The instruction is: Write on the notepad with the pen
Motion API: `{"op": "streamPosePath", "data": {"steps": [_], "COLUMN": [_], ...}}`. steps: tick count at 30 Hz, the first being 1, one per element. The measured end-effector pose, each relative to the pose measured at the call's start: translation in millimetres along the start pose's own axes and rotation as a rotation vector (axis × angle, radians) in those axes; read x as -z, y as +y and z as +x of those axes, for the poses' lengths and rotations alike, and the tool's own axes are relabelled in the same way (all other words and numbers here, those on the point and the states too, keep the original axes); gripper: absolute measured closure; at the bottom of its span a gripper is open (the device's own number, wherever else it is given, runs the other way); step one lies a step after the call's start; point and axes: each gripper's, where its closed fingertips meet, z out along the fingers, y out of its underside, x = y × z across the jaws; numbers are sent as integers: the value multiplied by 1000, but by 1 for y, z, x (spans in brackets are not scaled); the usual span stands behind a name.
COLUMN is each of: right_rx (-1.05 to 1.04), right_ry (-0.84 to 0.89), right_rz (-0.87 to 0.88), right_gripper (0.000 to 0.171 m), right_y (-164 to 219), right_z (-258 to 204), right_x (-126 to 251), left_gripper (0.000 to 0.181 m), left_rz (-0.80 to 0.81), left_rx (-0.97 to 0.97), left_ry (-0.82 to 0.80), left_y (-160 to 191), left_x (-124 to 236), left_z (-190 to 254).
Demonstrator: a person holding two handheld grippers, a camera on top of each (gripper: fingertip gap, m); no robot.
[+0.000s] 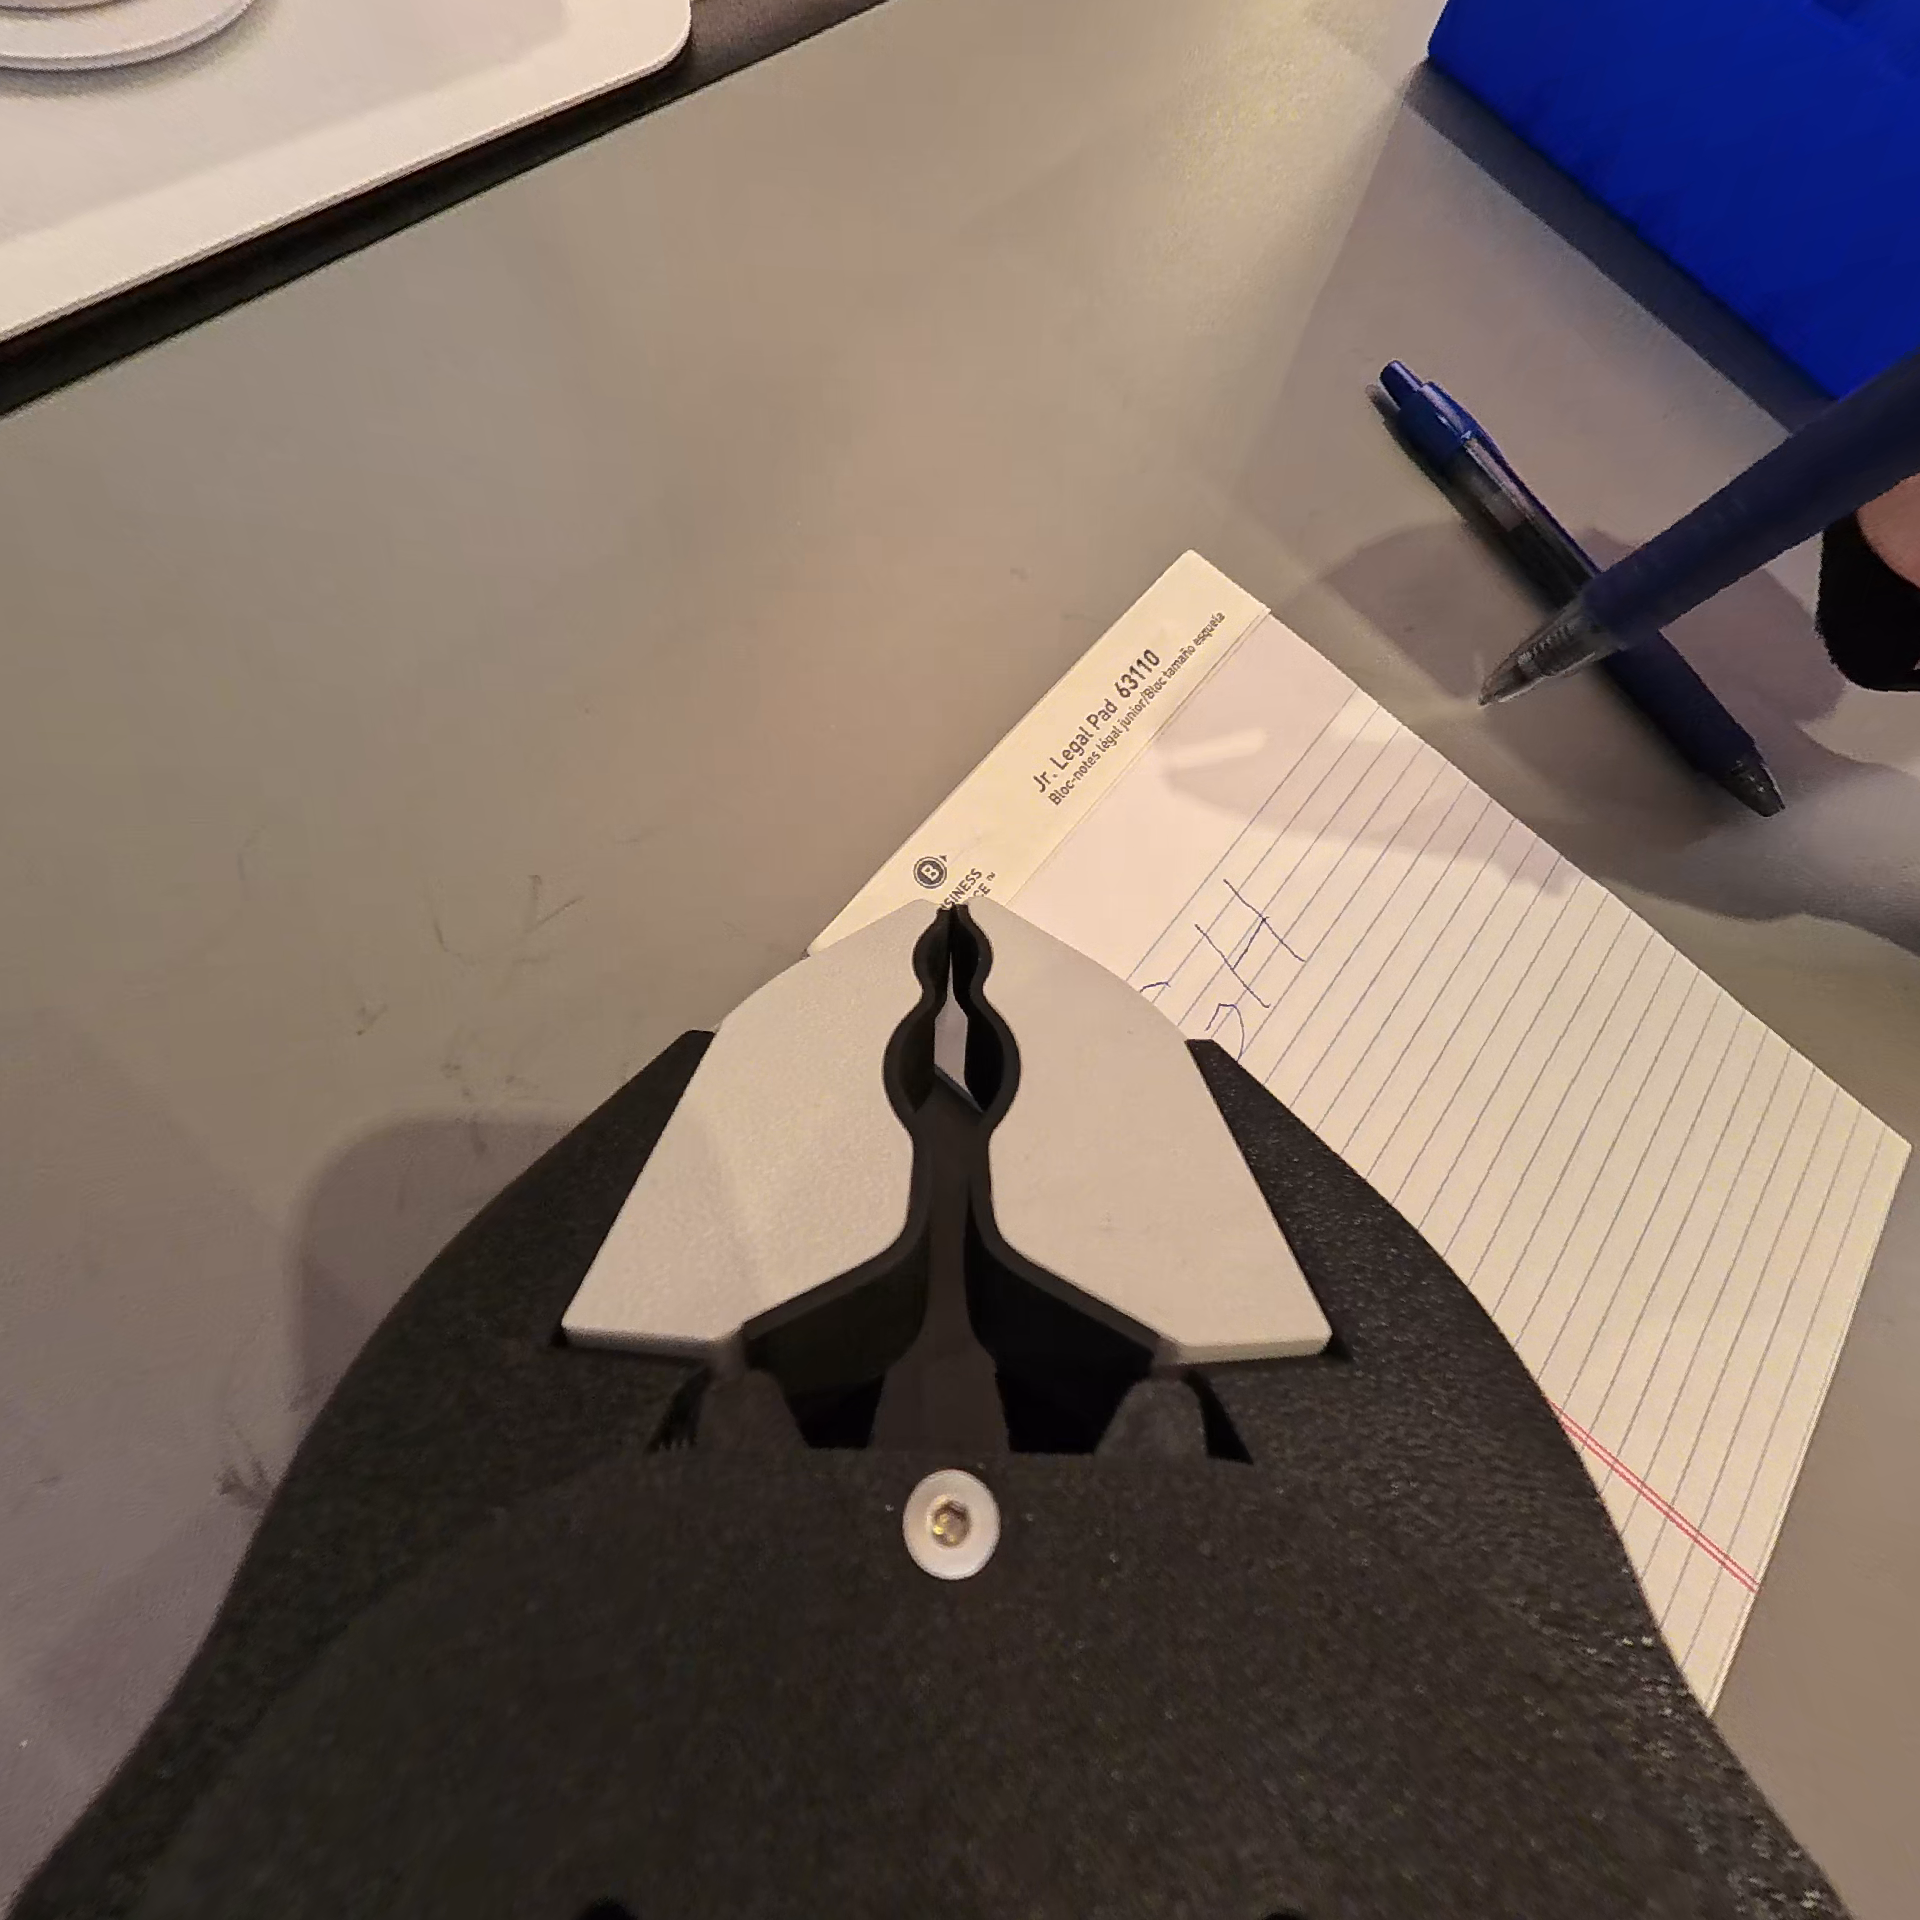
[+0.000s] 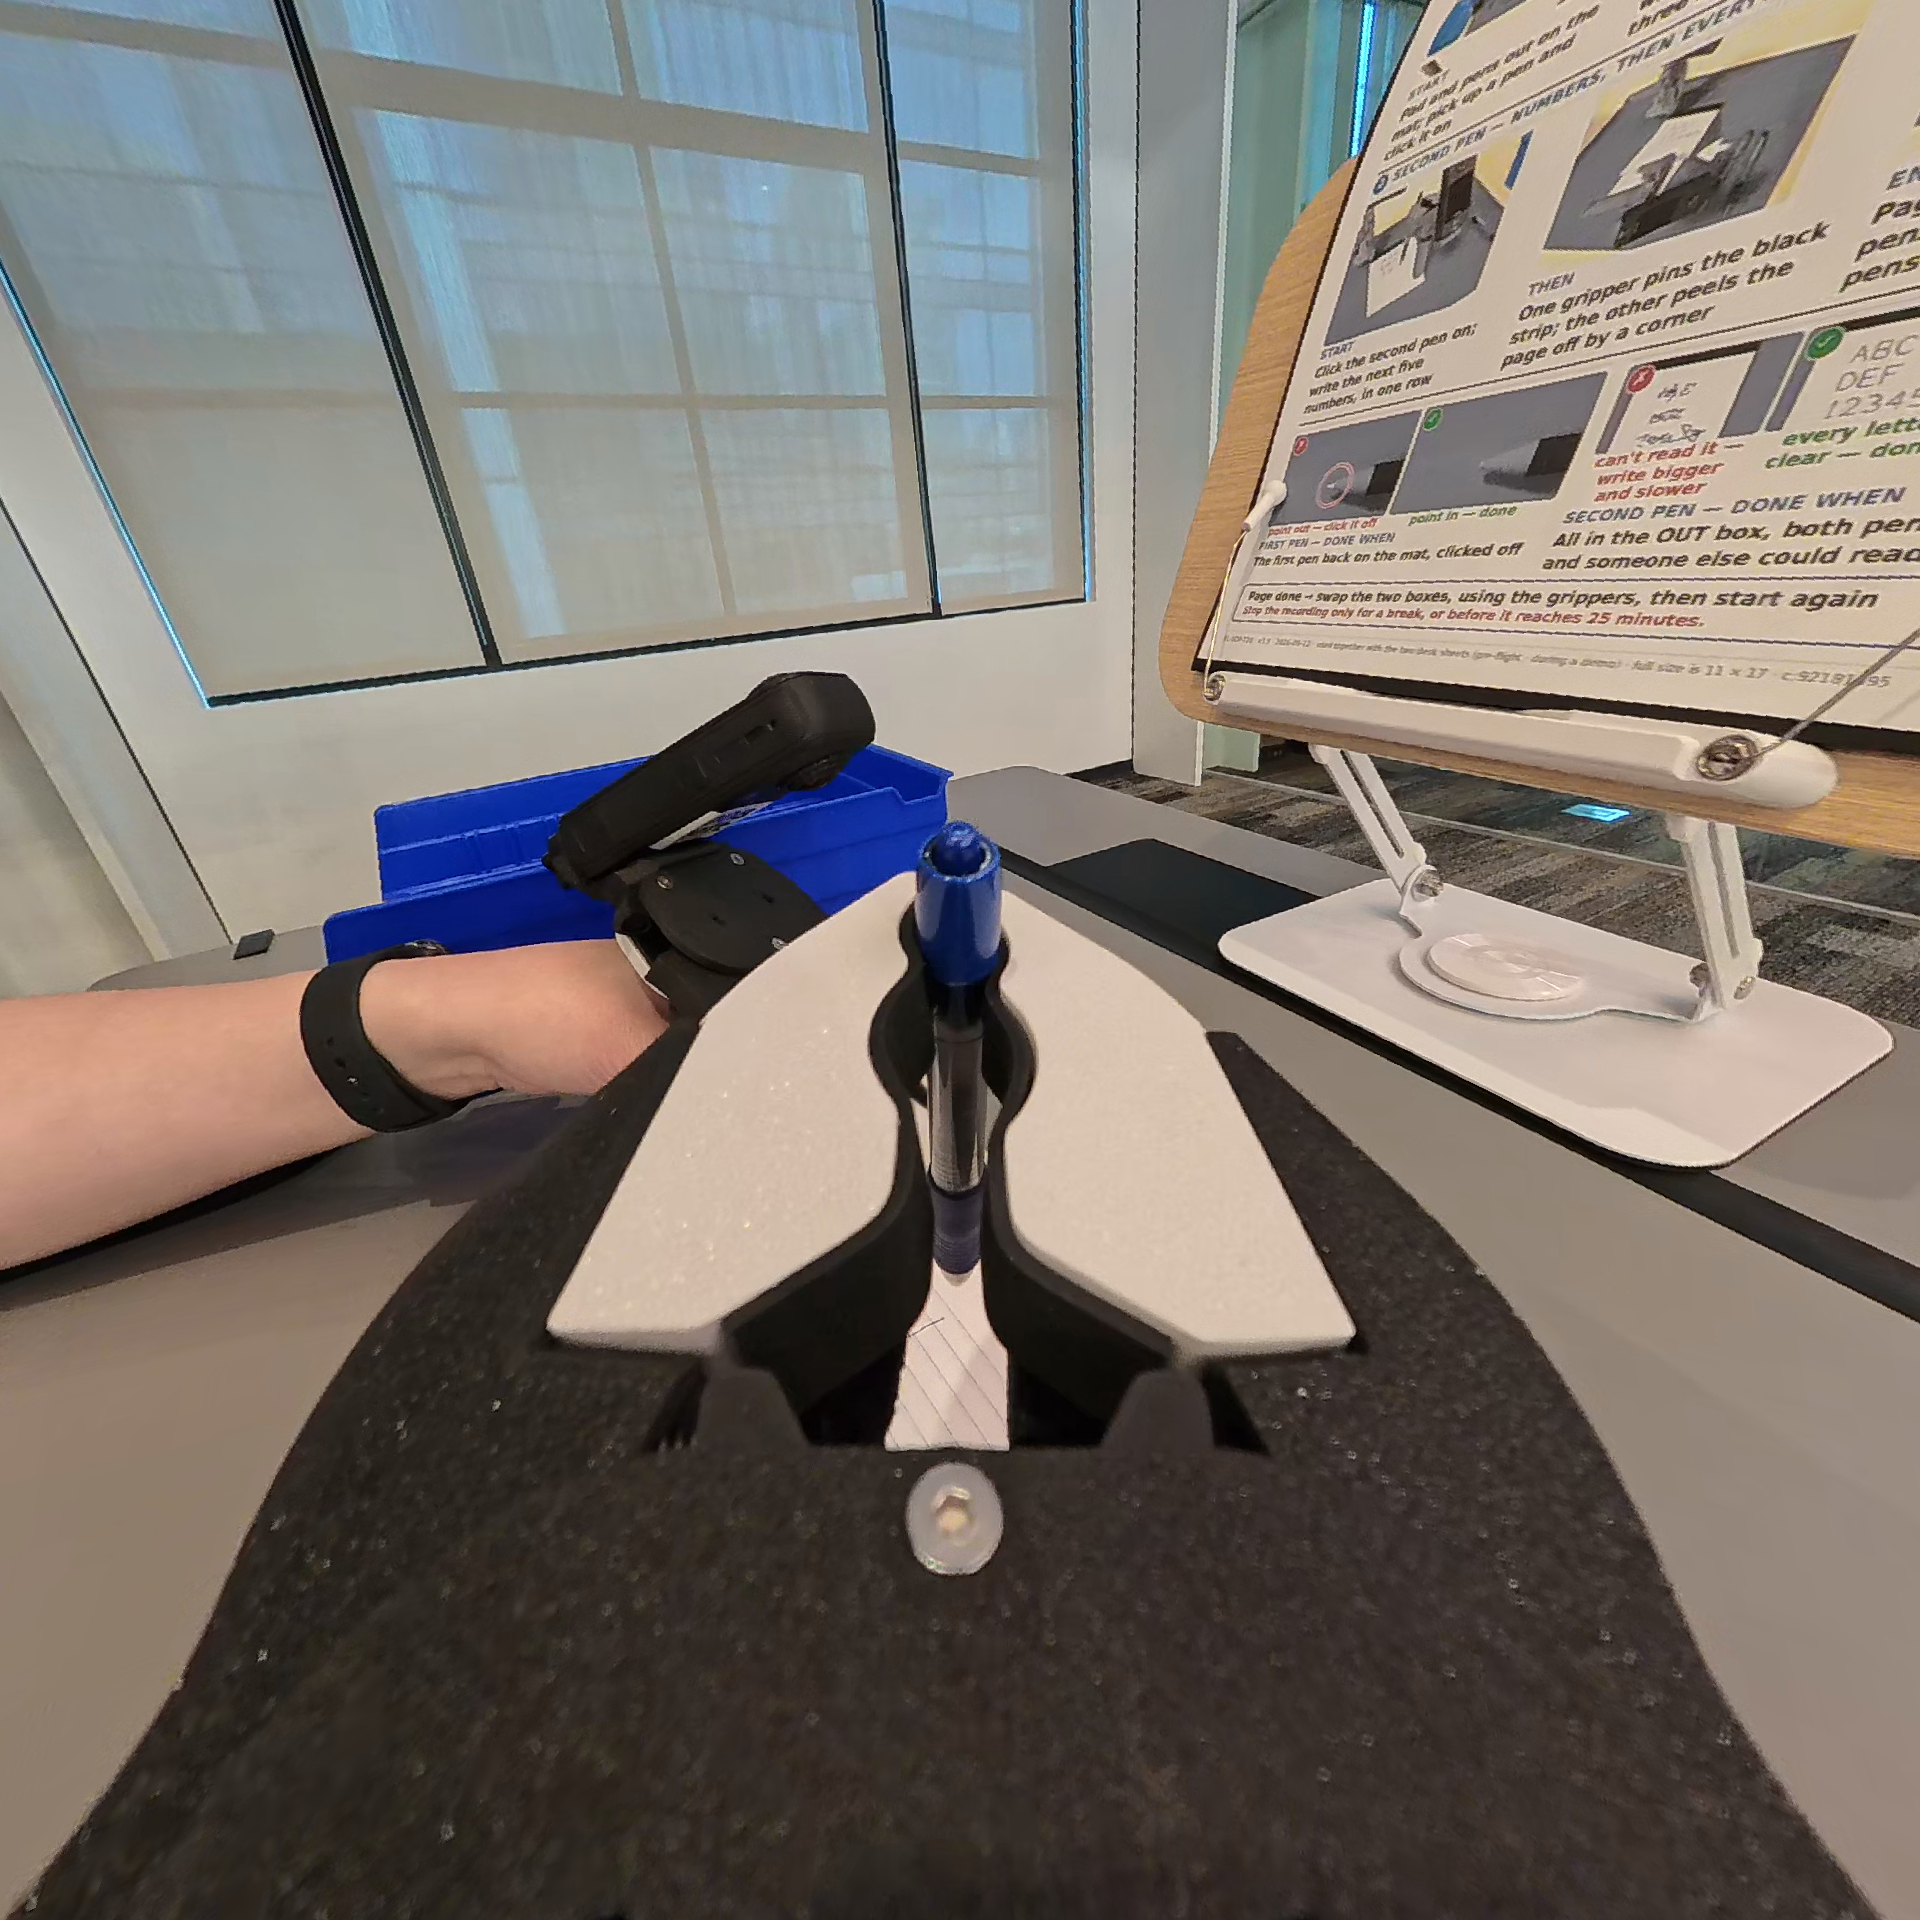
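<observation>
The right gripper point(image 2: 956, 1049) clamps the pen point(image 1: 1704, 551), whose tip hovers off the pad point(image 1: 1455, 1039), upper right of its binding; the page lies down-left. The left gripper point(image 1: 954, 925), jaws together, pins the binding.

blue bin point(image 2: 499, 862) on grey table point(image 1: 623, 623) | spare pen point(image 1: 1558, 561) | white stand point(image 2: 1558, 1039) holding instruction sheet point(image 2: 1621, 343)

printed header strip on the notepad point(image 1: 1049, 774), blue handwriting, perhaps letters, printed instruction sheet point(image 2: 1621, 343) on stand
</observation>
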Motion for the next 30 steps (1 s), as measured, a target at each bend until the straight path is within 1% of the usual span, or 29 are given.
{"op": "streamPosePath", "data": {"steps": [6, 11, 15, 18, 26, 30], "right_rx": [-21, -30, 6, 9, 33, 2], "right_ry": [-41, -148, -171, -175, -130, -99], "right_rz": [-7, -2, -79, -100, -83, -118], "right_gripper": [167, 167, 167, 167, 167, 167], "right_y": [0, -8, 12, 20, 5, 20], "right_z": [-6, -36, -48, -50, -38, -27], "right_x": [-2, -15, -30, -33, -24, -24], "left_gripper": [181, 181, 181, 181, 181, 181], "left_rz": [-1, 0, 0, 0, -1, -1], "left_rx": [2, 1, 0, 1, 2, 3], "left_ry": [2, 1, -1, 0, 1, 2], "left_y": [0, 0, 0, 0, 0, 0], "left_x": [0, 0, 0, 0, 0, 0], "left_z": [0, 0, 0, 0, 0, 0]}}
